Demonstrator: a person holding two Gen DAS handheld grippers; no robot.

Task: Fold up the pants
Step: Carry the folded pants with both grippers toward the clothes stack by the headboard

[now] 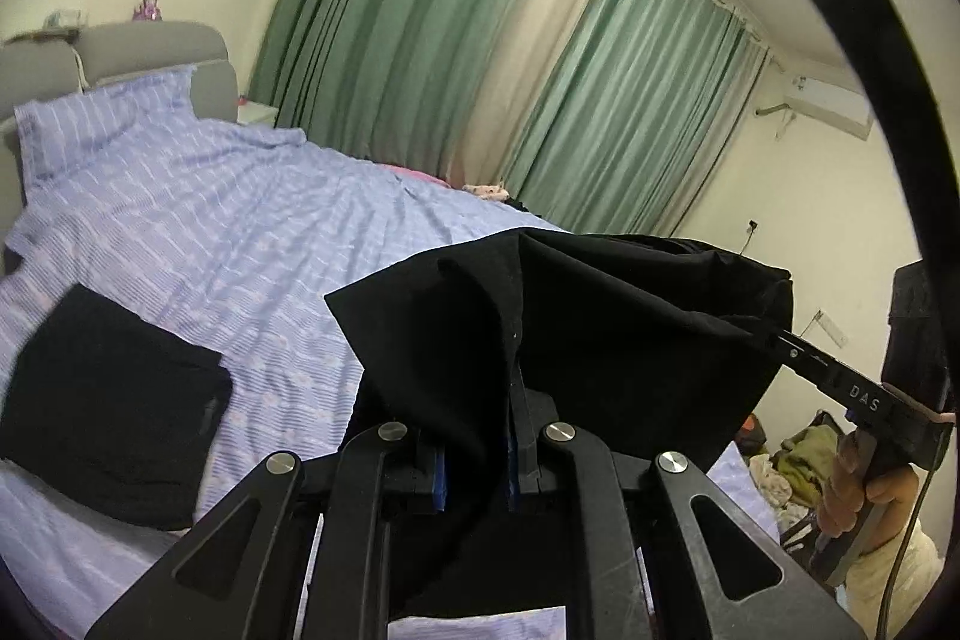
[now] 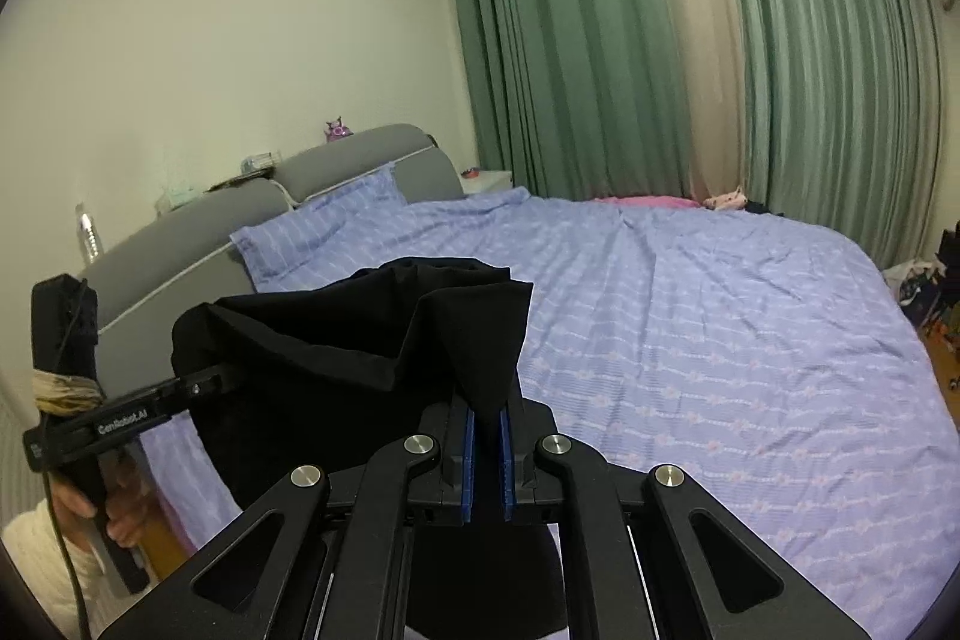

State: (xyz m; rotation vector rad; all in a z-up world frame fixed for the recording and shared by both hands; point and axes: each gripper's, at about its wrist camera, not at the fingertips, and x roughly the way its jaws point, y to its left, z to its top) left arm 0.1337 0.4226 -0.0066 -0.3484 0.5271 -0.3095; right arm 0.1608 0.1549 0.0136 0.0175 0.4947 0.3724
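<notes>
Here the left gripper [image 1: 474, 460] and the right gripper [image 2: 487, 451] each pinch one part of the black pants [image 1: 600, 316], which hang stretched between them above the bed [image 2: 690, 316] with its lilac striped cover, near a folded black garment [image 1: 108, 406].

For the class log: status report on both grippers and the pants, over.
Left gripper and right gripper both shut on black pants, held up above the bed. Folded black garment lies on bed.

Two claws [image 1: 474, 460] [image 2: 487, 451]; two black garments [image 1: 600, 316] [image 1: 114, 412]; one pillow [image 2: 318, 226].
</notes>
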